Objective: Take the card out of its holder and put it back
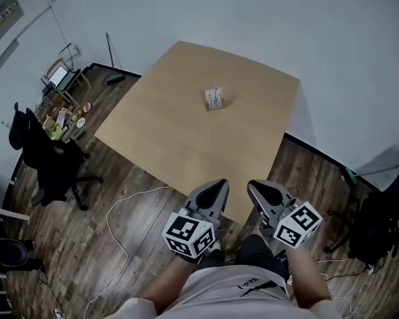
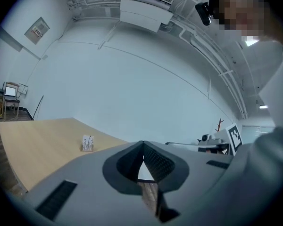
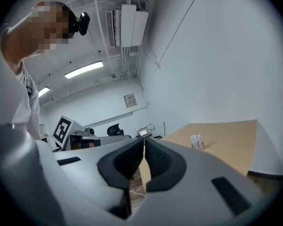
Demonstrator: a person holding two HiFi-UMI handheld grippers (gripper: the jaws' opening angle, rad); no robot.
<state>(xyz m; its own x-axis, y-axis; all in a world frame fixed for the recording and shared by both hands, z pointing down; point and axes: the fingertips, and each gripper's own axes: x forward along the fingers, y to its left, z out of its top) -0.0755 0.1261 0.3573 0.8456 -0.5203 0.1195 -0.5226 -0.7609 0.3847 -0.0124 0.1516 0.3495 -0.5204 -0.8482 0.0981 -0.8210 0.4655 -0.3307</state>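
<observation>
Card [image 1: 214, 96] stands in its holder [image 1: 215, 106] toward the far side of the bench [image 1: 166, 138]. Left gripper [image 1: 219, 185] and right gripper [image 1: 254, 185] are both at the near bench edge, well apart from the card, jaws together, nothing between them.

Left gripper [image 1: 219, 185] is pointing forward, jaws pressed together, nothing between them. Right gripper [image 1: 254, 186] is sitting just beside it on its right, likewise closed and empty.
</observation>
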